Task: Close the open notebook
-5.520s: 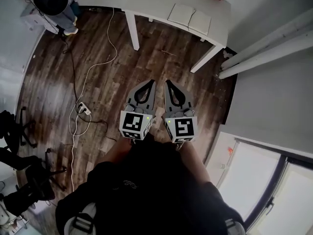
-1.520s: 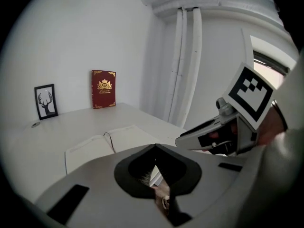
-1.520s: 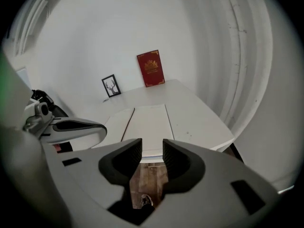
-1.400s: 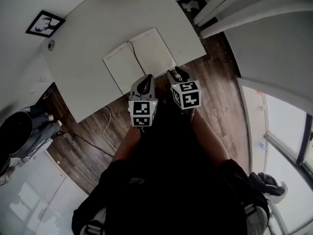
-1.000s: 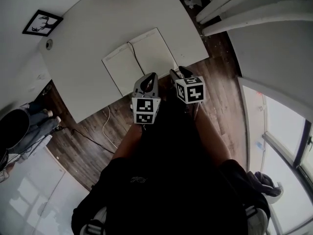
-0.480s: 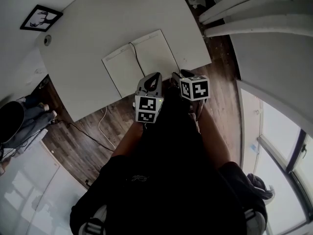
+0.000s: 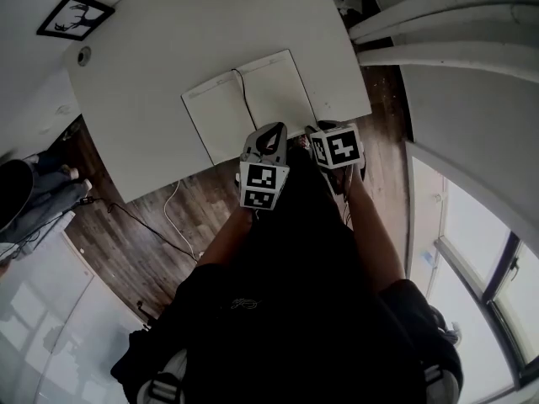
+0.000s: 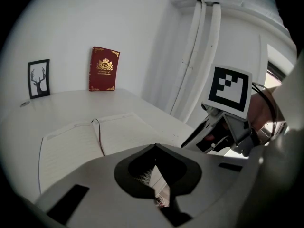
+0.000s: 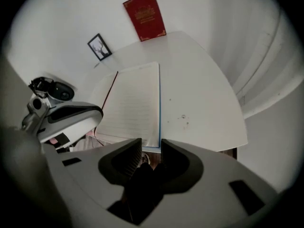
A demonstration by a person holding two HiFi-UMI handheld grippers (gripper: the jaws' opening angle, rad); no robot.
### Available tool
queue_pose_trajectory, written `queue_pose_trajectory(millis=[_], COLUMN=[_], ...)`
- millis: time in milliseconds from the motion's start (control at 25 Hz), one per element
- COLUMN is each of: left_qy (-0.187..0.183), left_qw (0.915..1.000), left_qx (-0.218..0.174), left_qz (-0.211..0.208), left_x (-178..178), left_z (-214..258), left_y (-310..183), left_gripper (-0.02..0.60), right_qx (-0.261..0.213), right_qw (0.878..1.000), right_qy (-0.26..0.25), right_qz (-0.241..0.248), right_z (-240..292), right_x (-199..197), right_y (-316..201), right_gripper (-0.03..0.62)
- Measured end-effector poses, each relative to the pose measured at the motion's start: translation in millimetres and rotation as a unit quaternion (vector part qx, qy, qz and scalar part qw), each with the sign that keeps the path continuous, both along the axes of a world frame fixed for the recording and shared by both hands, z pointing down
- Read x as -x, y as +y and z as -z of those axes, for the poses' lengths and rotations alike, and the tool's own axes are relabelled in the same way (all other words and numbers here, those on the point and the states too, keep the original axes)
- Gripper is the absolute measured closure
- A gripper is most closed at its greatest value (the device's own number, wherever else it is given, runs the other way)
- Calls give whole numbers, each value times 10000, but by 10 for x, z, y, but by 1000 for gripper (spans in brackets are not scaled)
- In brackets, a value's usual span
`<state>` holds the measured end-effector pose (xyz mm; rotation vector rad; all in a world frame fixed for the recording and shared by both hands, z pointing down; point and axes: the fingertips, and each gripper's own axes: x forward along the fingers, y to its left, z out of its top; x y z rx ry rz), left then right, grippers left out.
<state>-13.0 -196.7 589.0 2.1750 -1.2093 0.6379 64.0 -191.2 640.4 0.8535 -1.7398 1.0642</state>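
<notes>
We've got a white table (image 7: 168, 49) over wood floor (image 7: 152, 217), with the notebook (image 7: 248, 99) lying open at its near edge. Red book (image 8: 104, 75) far back, print unreadable. Left gripper (image 8: 154, 147) pinched together; right gripper (image 9: 151, 144) wide, just been closing, nothing between.

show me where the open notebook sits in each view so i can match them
Head view: the open notebook lies upper middle, near the front edge of the white table.
Left gripper view: lower left of centre, pages spread flat.
Right gripper view: centre, seen lengthwise.
Shared landmark: the framed deer picture, at the far side of the table: upper left in the head view, left in the left gripper view, upper left in the right.
</notes>
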Motion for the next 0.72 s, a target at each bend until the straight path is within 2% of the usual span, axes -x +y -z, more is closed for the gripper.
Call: queue_pose_trajectory(millis=[120,400,720], left_qy=[26,38,6], left_qw=[10000,9999,10000], left_qx=[37,81,87], left_qz=[65,94,18], left_x=[47,159,171], left_z=[-31,-77,-72], left_y=[28,116,229], left_gripper=[580,580,580], right_qx=[-125,-276,-474], right_qw=[9993,9994,9983], right_qy=[216,98,75], right_qz=[281,188,325], right_z=[-1,-14,33], right_x=[-10,-53,46], right_y=[0,23,177], right_gripper=[460,567,572])
